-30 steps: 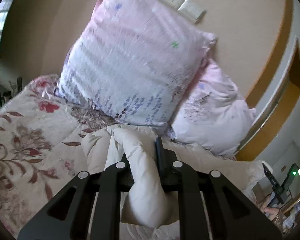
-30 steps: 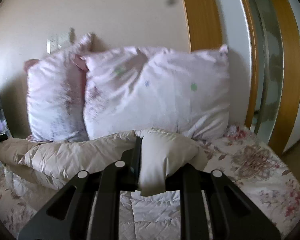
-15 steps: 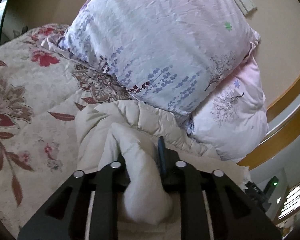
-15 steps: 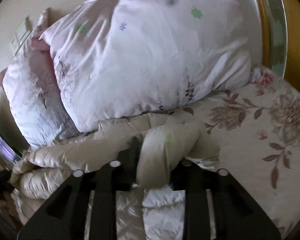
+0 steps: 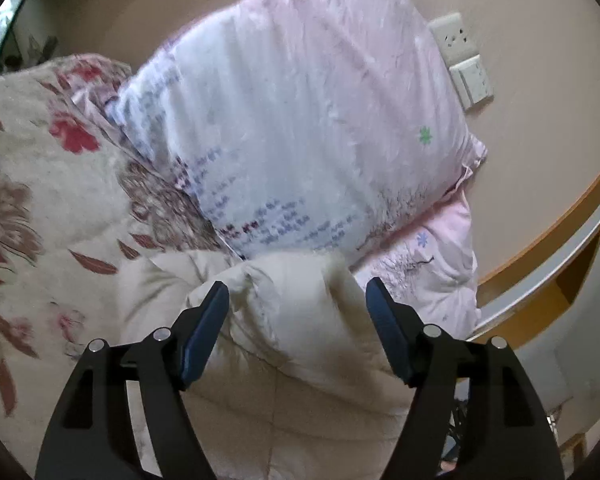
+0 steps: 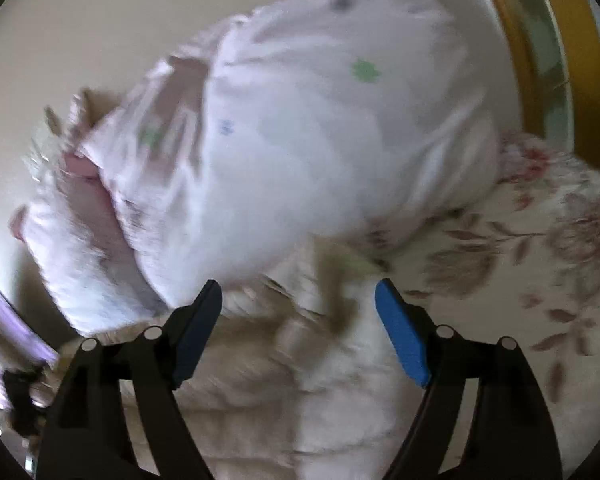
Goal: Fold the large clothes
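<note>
Both the left gripper and the right gripper are opening, pads clear of the cream padded coat, apparently releasing its folded edge at the head of the bed, against the pillows. It seems to lie crosswise.

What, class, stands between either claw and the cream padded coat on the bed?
Nothing visible. The coat lies directly between the opening pads of the left claw, and likewise at the right claw. The pillows sit behind it, not in the way.
</note>
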Action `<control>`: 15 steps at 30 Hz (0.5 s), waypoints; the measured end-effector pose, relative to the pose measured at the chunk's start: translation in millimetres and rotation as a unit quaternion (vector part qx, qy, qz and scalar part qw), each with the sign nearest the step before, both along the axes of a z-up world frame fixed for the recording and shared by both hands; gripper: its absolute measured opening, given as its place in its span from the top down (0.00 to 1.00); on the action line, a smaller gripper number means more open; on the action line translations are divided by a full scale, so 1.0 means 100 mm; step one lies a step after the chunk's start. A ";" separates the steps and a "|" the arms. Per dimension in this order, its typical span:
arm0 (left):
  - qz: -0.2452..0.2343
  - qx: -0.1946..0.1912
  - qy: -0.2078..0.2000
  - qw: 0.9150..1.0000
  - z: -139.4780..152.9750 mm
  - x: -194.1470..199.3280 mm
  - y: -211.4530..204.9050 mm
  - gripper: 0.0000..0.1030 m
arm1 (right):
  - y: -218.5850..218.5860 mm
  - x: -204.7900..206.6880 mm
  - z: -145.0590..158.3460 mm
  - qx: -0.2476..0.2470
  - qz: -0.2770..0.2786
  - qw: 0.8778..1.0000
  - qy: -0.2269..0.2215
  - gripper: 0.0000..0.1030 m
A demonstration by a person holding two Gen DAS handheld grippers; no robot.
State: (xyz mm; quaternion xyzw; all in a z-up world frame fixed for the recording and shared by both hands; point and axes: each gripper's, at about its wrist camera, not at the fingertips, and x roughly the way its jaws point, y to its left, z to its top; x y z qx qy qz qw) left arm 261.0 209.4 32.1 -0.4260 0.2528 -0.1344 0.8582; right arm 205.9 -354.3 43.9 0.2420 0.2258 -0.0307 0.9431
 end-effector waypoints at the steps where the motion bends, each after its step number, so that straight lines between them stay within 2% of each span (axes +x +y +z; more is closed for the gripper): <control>1: 0.003 0.006 0.001 1.000 0.01 -0.03 0.00 0.31 | -0.05 0.00 -0.05 -0.005 -0.010 1.000 0.020 0.23; 4: -0.003 0.052 0.000 0.999 0.05 -0.08 -0.13 0.31 | -0.21 0.05 -0.21 -0.006 -0.027 0.998 0.064 0.23; 8: -0.018 0.149 0.010 0.989 0.03 -0.03 -0.49 0.31 | -0.28 0.16 -0.44 0.013 -0.023 0.993 0.111 0.28; 9: -0.022 0.164 0.016 0.986 0.01 0.00 -0.57 0.31 | -0.27 0.19 -0.49 0.011 -0.021 0.992 0.121 0.35; 10: -0.025 0.174 0.024 0.984 -0.03 0.02 -0.63 0.31 | -0.24 0.23 -0.51 0.008 -0.016 0.992 0.126 0.53; 12: -0.027 0.194 0.043 0.980 -0.11 0.09 -0.74 0.31 | -0.14 0.29 -0.53 -0.004 0.006 0.991 0.130 0.76; 15: -0.016 0.218 0.064 0.974 -0.23 0.16 -0.81 0.31 | -0.06 0.29 -0.47 -0.039 -0.011 0.992 0.119 0.83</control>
